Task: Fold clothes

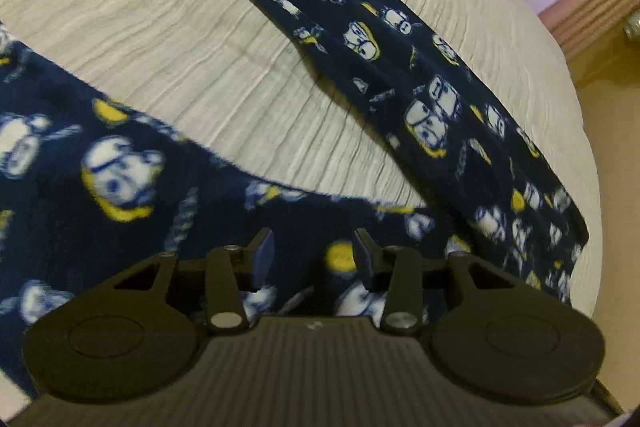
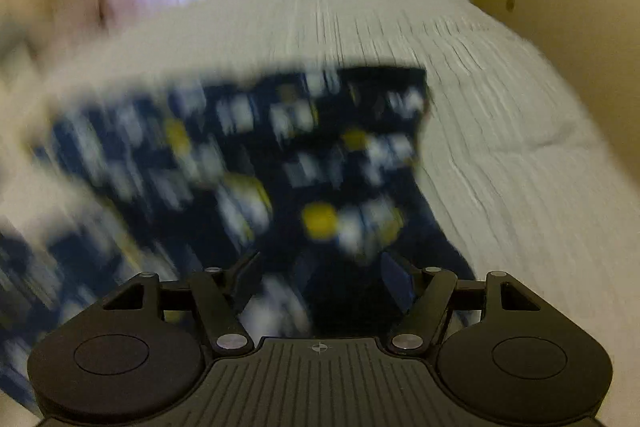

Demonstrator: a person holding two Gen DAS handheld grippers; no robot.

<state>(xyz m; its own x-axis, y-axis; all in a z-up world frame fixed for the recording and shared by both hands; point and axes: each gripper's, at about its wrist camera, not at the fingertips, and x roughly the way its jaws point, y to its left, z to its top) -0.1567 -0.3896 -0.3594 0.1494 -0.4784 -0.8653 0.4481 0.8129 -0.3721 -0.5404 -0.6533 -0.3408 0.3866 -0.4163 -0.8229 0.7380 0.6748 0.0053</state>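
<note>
The dark blue printed pyjama trousers (image 1: 360, 39) lie spread on the bed (image 1: 180, 47). The left tool (image 1: 314, 253) and the right tool (image 2: 320, 275) both stand apart above the fabric, gripping nothing

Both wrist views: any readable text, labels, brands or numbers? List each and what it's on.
None readable.
Navy pyjama trousers: printed helmets and yellow shapes only, no lettering; the right wrist view of them is motion-blurred.
Left gripper and right gripper: small moulded marks on the housings, no words.
Bedspread: plain.
</note>
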